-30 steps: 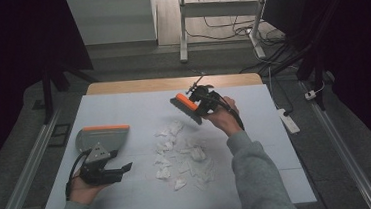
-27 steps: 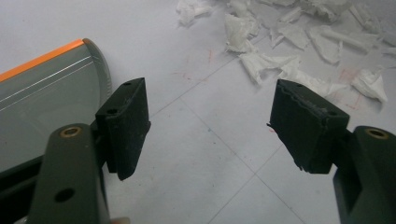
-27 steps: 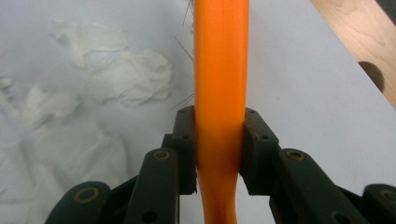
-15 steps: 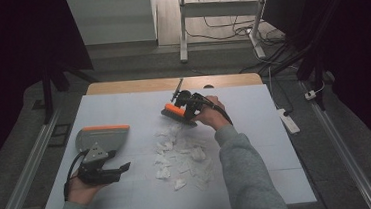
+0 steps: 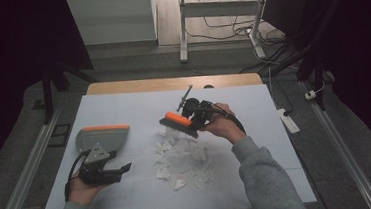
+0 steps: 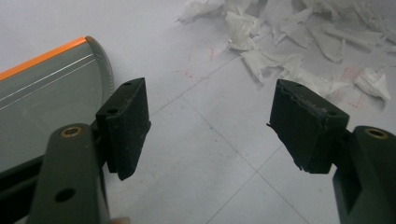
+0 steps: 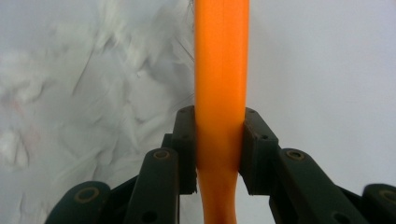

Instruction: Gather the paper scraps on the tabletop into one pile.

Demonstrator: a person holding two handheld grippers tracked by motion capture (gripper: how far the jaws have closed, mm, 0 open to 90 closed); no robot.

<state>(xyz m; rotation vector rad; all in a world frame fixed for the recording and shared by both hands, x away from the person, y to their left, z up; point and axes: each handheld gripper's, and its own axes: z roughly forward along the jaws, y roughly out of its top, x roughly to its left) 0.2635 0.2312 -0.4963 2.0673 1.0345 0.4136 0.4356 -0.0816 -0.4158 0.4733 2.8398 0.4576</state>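
High view: a person works at a white desk [image 5: 123, 109].
Right gripper [image 5: 194, 119]: jaws clamped on the orange brush [image 5: 177, 125] handle, bristles at the far edge of the paper scraps [image 5: 182, 157].
Left gripper [image 5: 121, 169]: jaws spread wide, holding nothing, just beside the dustpan [image 5: 101, 139].
Dustpan: flat on the desk, left of the scraps.

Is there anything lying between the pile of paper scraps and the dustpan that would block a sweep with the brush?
Nothing visible does. The white table between the paper scraps and the dustpan lies bare. The right tongs hold the brush at the pile's far edge; the left tongs are open beside the dustpan, off that path.
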